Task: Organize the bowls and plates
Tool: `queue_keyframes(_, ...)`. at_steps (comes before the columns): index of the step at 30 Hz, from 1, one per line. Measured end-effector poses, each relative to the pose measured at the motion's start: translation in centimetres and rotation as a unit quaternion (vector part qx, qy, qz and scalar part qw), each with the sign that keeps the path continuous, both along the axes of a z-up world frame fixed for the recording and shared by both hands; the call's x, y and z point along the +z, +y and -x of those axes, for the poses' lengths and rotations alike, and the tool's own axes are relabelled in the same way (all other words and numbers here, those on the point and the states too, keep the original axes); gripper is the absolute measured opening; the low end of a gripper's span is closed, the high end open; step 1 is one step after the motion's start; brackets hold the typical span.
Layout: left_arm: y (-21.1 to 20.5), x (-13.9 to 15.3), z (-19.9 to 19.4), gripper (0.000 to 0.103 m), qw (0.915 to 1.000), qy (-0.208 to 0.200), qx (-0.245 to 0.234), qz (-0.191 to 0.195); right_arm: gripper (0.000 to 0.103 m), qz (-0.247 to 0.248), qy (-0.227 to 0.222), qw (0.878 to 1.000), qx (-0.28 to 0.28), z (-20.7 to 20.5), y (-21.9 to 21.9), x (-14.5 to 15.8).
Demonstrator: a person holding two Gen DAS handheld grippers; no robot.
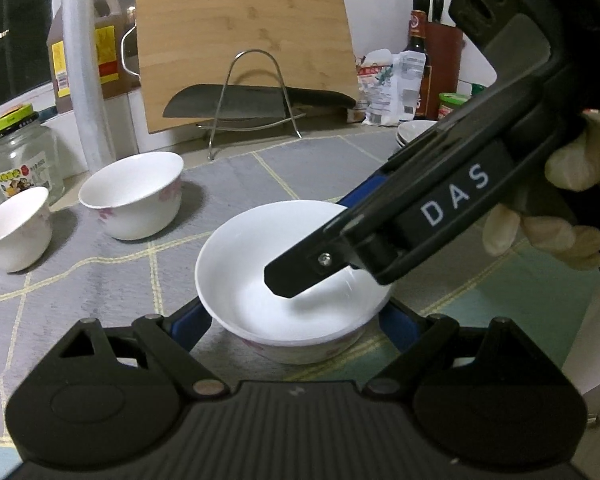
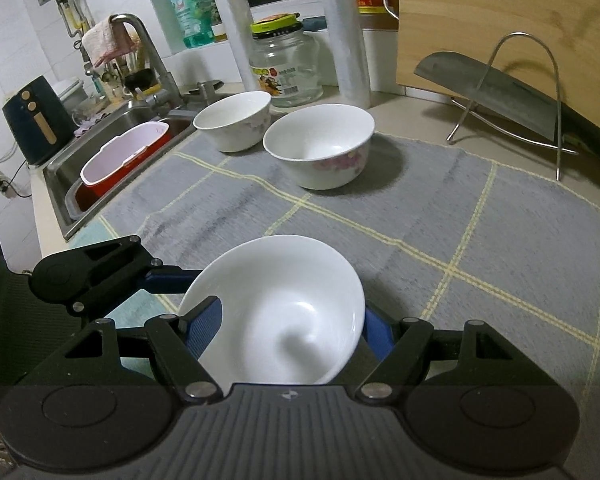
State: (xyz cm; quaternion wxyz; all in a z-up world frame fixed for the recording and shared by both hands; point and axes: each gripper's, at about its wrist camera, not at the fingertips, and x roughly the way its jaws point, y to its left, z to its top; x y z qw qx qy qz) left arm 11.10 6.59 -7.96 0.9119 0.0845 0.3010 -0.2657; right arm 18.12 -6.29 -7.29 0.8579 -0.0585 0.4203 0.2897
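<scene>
The near white ceramic bowl with pink flower print [image 1: 296, 280] sits on the grey checked mat [image 1: 100, 280] covering the counter, held by both tools at once. The left gripper [image 1: 296, 328] pinches its outer walls with its blue pads. The right gripper [image 2: 290, 330] pinches its rim, one finger inside. Risk: two opposed grips moving unevenly could tilt or twist the glazed bowl free. Two more white flowered bowls [image 2: 319, 146] stand far left; carrying it there carelessly could chip the rims.

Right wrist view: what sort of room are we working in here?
A home kitchen, most likely. A steel sink with a faucet sits at the left, a cleaver rests in a wire rack against a wooden cutting board, and bowls stand on a counter mat.
</scene>
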Motion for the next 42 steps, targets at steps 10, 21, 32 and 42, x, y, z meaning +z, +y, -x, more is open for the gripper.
queue_keyframes(10, 0.0, 0.0, 0.5, 0.101, 0.9999, -0.013, -0.005, 0.009, 0.102, 0.008, -0.006, 1.0, 0.002, 0.1, 0.2, -0.2)
queue_keyframes(21, 2.8, 1.9, 1.7, 0.101, 0.999, -0.006, 0.025, 0.038, 0.103, 0.004, -0.031, 0.999, -0.018, 0.2, 0.3, 1.0)
queue_keyframes(32, 7.7, 3.5, -0.5, 0.102, 0.9962, -0.014, 0.084, 0.018, 0.103, 0.028, -0.076, 0.996, -0.04, -0.9, 1.3, 1.9)
queue_keyframes(42, 10.0, 5.2, -6.2, 0.102, 0.9924, 0.007, 0.118, 0.035, 0.103, 0.064, -0.116, 0.991, -0.019, -2.8, 2.6, 2.9)
